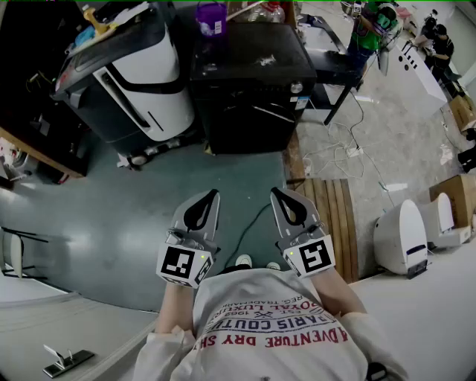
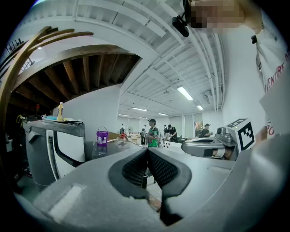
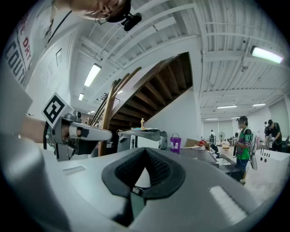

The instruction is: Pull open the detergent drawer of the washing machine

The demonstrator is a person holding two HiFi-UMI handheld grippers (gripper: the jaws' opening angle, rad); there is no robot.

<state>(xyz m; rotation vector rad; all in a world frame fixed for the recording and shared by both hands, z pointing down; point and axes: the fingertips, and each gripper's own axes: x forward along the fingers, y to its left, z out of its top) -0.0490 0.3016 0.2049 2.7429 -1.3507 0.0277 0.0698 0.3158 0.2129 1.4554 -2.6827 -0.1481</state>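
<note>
Both grippers are held level in front of the person's chest, well short of the machines. My left gripper (image 1: 213, 194) is shut with nothing in it, its ribbed pads (image 2: 136, 170) meeting at the tip. My right gripper (image 1: 275, 192) is likewise shut and holds nothing. A white-and-black machine (image 1: 141, 74) stands tilted at the far left, also seen in the left gripper view (image 2: 54, 145). A black box-shaped machine (image 1: 249, 82) stands straight ahead with a purple bucket (image 1: 211, 18) on top. I cannot make out a detergent drawer on either.
A wooden pallet (image 1: 335, 216) and loose cables (image 1: 349, 149) lie on the floor to the right. White units (image 1: 405, 238) stand at the right edge. People (image 1: 375, 26) work at the far right. A wooden staircase (image 3: 149, 86) rises on the left.
</note>
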